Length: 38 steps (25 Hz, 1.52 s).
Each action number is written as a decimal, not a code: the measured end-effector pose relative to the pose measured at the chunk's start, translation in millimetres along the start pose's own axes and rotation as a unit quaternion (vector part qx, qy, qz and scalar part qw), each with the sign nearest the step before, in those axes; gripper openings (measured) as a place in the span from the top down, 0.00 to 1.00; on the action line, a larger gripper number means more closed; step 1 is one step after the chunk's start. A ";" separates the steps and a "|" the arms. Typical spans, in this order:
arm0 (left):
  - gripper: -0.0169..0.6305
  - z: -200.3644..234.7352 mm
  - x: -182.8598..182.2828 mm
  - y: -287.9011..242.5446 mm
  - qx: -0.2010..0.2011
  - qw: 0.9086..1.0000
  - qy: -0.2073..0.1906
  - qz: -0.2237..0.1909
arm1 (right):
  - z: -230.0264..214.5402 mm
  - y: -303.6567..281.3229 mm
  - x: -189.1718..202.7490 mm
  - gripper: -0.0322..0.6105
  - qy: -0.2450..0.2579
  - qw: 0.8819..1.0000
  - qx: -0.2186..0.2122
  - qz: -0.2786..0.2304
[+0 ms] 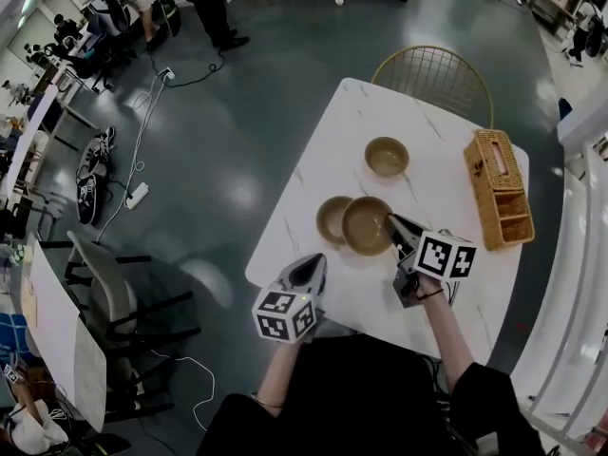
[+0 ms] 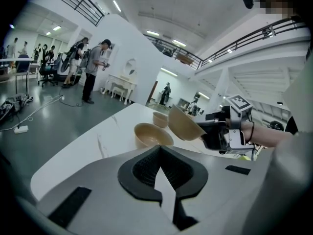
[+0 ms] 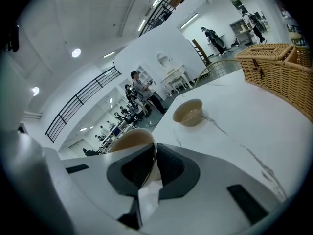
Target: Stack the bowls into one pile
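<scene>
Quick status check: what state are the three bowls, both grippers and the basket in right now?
held bowl: lifted, tilted, rim clamped by right gripper
near bowl: upright on table, empty
far bowl: upright on table, empty, unstacked
right gripper: shut on held bowl
left gripper: shut, empty
wicker basket: upright on table

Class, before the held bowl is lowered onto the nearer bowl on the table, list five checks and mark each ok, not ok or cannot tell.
1. Right gripper clamps the held bowl by its rim: ok.
2. Target bowl upright on the table: ok.
3. Held bowl centred over the target bowl: not ok, offset to one side.
4. Held bowl level: not ok, tilted.
5. Left gripper empty, jaws together, clear of both bowls: ok.
</scene>
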<state>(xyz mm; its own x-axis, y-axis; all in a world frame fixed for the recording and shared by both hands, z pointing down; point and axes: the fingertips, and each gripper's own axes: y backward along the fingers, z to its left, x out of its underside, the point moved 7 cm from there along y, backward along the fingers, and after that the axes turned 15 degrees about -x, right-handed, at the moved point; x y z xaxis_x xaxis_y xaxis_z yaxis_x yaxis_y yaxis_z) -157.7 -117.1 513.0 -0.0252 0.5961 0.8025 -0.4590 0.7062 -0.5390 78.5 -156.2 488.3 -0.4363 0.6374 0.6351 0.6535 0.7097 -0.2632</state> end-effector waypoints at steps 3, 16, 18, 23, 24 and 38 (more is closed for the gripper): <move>0.95 4.7 -0.4 -0.9 -0.003 1.000 0.003 0.002 | 2.6 -13.4 -0.4 0.90 0.004 1.000 0.001 0.003; 0.95 21.5 2.1 -11.3 -0.011 1.000 0.004 0.015 | -6.8 -54.2 8.8 0.90 0.020 0.999 0.016 0.030; 0.95 20.8 2.6 -12.1 -0.010 1.000 0.001 0.017 | -9.3 -56.1 10.3 0.90 0.022 0.999 0.021 0.032; 0.95 22.1 3.3 -16.0 -0.012 1.000 -0.004 0.022 | -13.4 -64.8 12.3 0.90 0.040 0.998 0.030 0.043; 0.95 22.1 3.3 -17.5 -0.012 1.000 -0.004 0.023 | -14.1 -66.9 12.4 0.90 0.045 0.997 0.031 0.048; 0.95 24.1 8.1 -18.5 -0.016 0.999 0.002 0.032 | -7.6 -76.1 14.3 0.90 0.119 0.989 0.052 0.078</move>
<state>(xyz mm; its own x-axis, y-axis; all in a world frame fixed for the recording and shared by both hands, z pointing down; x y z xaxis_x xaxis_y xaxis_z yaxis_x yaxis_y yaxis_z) -170.7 -134.5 535.6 -0.0501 0.6418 0.7653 -0.4277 0.6786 -0.5971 27.3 -203.4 522.9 -0.1703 0.6616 0.7303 0.6294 0.6433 -0.4360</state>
